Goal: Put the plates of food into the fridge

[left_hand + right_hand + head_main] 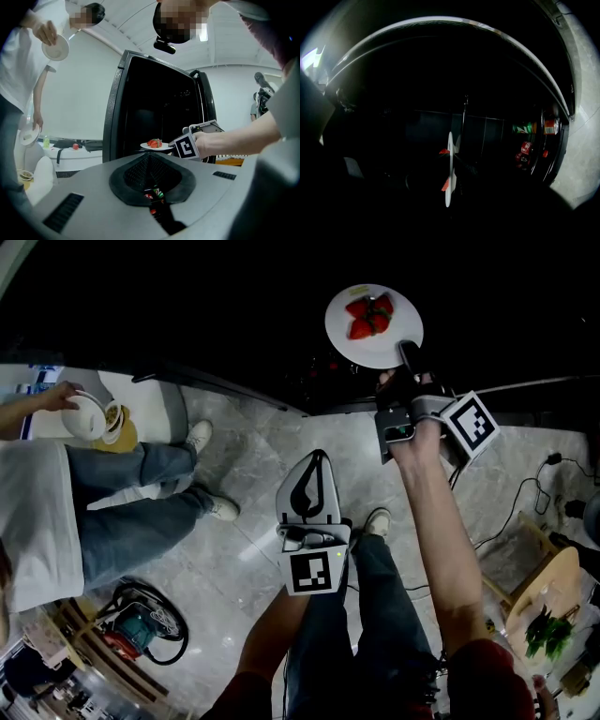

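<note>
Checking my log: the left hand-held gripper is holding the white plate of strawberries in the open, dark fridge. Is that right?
Not quite. It is the right hand-held gripper that holds the white plate of strawberries in the open, dark fridge, as the head view shows.

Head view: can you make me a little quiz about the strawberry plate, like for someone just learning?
1. True or false: the white plate has strawberries on it.
2. What holds the plate by its rim? A) a bare hand B) the right gripper with its fingers C) a fork
3. Fill the gap: the plate is held up at the dark, open ____.

Key: 1 true. 2 B. 3 fridge.
</note>
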Available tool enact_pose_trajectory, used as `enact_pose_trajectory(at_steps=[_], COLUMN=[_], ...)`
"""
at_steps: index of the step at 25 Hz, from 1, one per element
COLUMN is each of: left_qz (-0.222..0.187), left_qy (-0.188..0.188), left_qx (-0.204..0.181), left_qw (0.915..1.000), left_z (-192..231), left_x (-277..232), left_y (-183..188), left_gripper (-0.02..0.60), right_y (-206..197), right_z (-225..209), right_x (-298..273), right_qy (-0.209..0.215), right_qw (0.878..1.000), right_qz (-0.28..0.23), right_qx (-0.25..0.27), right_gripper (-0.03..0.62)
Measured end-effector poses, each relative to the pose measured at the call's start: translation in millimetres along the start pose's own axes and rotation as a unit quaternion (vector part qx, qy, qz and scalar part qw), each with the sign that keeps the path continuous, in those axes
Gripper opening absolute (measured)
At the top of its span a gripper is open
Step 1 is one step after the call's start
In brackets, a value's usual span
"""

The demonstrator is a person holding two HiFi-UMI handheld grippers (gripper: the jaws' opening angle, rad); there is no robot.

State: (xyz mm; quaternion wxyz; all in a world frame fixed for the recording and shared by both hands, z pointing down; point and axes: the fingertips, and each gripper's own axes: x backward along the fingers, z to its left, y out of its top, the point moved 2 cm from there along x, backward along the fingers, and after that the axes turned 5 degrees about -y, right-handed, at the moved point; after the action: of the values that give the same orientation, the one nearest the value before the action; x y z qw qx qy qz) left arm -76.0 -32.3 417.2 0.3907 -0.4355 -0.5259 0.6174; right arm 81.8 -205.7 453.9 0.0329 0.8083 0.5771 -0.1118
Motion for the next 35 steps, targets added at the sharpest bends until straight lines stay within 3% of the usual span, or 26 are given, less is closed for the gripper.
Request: enact_pose_trajectory(at_steps=[22, 27, 35], left_qz=[0.002, -0.001, -0.003], left_qy=[-0.001, 0.000, -0.002], left_qx=[0.003, 0.006, 0.006], left_qw=[1.0000, 1.0000, 1.0000], left_z=[-5, -6, -11], left_x=[5, 6, 8], left_y=[-2, 1, 1], left_gripper=[0.006, 0.006, 0.006], right_y=[11, 14, 12], right_z=[1, -2, -3], right_x=[18, 33, 51], right_qy=[0.017, 0.016, 0.017], right_qw=[0.999, 0.998, 0.987], right_qz=[-0.014, -0.013, -0.006], right_qx=[0.029, 0.060, 0.157], right_gripper=[0.054, 0.054, 0.054])
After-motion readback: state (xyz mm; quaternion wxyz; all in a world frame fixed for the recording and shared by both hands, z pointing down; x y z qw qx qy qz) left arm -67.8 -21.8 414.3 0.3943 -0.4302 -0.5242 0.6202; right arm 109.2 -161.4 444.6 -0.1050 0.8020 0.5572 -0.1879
